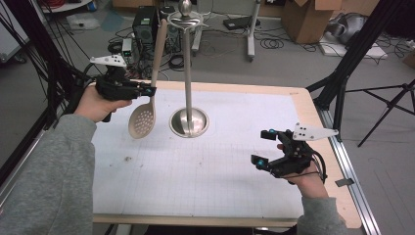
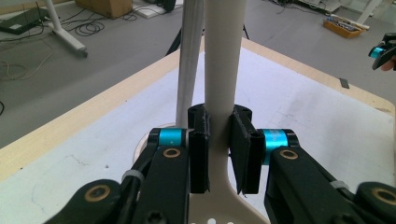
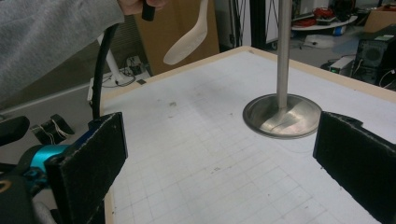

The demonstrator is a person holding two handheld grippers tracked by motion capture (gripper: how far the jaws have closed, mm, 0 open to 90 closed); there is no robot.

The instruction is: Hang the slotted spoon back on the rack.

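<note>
The left gripper (image 1: 149, 90) pinches the lower handle of a beige plastic slotted spoon (image 1: 145, 115), just above its round perforated bowl. In the left gripper view the two black pads (image 2: 198, 149) press on either side of the pale handle (image 2: 223, 70), which rises straight up between them. The spoon hangs in the air just left of the polished steel utensil stand (image 1: 188, 121), bowl down and clear of the white gridded mat (image 1: 205, 166); its handle slants up toward the hooked ring at the top of the stand's pole (image 1: 185, 19), though whether it touches that ring cannot be told. The stand's round base sits on the mat, and the spoon's bowl is beside that base without touching it.

The right gripper (image 1: 262, 148) is held low, well to the right of the stand and nearer the person. Its jaws stand wide apart with nothing between them; in the right gripper view the stand's base (image 3: 281, 115) shows between the two black pads (image 3: 93, 158).
</note>
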